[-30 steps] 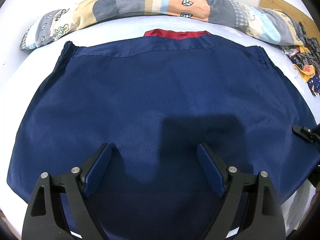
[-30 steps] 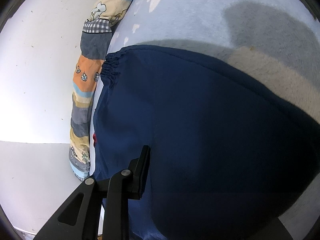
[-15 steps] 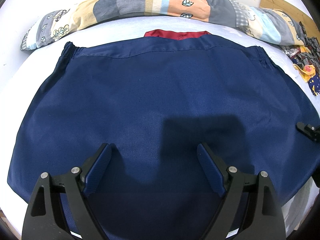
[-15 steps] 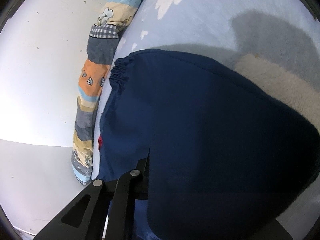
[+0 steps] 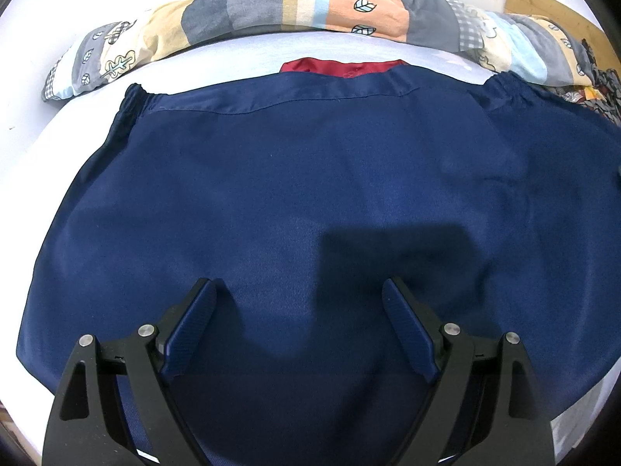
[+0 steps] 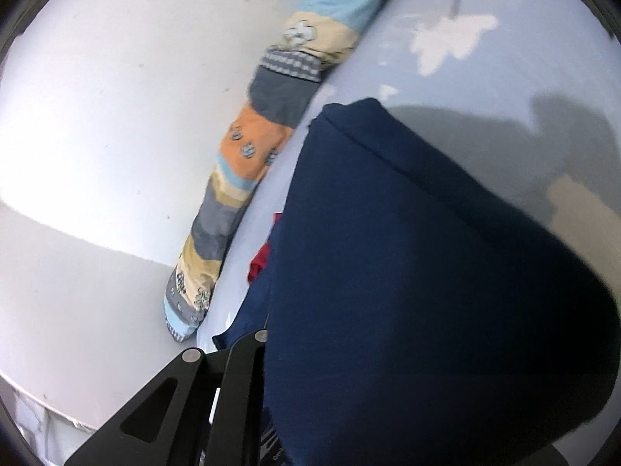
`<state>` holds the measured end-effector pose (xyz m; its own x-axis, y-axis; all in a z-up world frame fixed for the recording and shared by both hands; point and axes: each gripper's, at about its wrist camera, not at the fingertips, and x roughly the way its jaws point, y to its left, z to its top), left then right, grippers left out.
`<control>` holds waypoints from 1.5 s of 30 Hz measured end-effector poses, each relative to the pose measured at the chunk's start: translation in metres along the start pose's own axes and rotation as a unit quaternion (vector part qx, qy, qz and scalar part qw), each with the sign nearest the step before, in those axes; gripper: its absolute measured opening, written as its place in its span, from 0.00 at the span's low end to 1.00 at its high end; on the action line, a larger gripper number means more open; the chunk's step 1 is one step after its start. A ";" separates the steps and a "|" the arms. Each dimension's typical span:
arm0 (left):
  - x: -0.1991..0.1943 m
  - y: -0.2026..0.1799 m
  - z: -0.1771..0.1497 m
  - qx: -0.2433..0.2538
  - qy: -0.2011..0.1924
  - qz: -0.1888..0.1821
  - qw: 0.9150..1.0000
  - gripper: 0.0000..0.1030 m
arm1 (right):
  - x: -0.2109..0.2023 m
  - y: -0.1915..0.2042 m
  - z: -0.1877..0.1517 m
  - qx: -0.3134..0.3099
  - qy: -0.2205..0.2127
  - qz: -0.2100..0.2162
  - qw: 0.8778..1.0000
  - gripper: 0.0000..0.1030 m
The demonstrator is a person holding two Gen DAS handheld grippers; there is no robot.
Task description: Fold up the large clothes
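Note:
A large navy garment (image 5: 310,178) lies spread on the bed, elastic waistband at the far side, with a strip of red lining (image 5: 341,68) showing behind it. My left gripper (image 5: 299,283) is open above the near part of the cloth, with nothing between its blue pads (image 5: 190,330). In the right wrist view my right gripper (image 6: 271,334) is shut on the garment's right edge. The lifted navy garment (image 6: 427,272) drapes over it and hides one finger and both tips. The garment's right side is raised and folding inward.
A rolled patchwork quilt (image 5: 349,4) runs along the far edge of the pale blue sheet (image 5: 233,58) against the white wall (image 6: 97,116). A wooden board (image 5: 551,7) and a pile of patterned clothes (image 5: 597,89) sit at the far right. A beige cloth (image 6: 582,202) lies beyond the garment.
My right gripper has closed on the garment's right edge and risen with it, leaving the left wrist view. The garment's right side has lifted off the bed. My left gripper has not moved.

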<state>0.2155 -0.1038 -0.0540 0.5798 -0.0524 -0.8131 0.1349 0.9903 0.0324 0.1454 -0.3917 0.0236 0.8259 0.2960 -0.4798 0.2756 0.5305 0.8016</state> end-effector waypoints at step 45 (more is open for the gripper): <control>-0.029 0.182 -0.022 -0.122 0.014 0.013 0.992 0.85 | 0.036 0.151 -0.079 -0.243 -0.021 -0.096 0.965 0.17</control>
<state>0.2061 0.0805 -0.0374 0.5572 -0.0271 -0.8300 -0.0797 0.9931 -0.0860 0.1782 -0.2385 0.0989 0.8045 0.1277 -0.5801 0.1708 0.8856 0.4318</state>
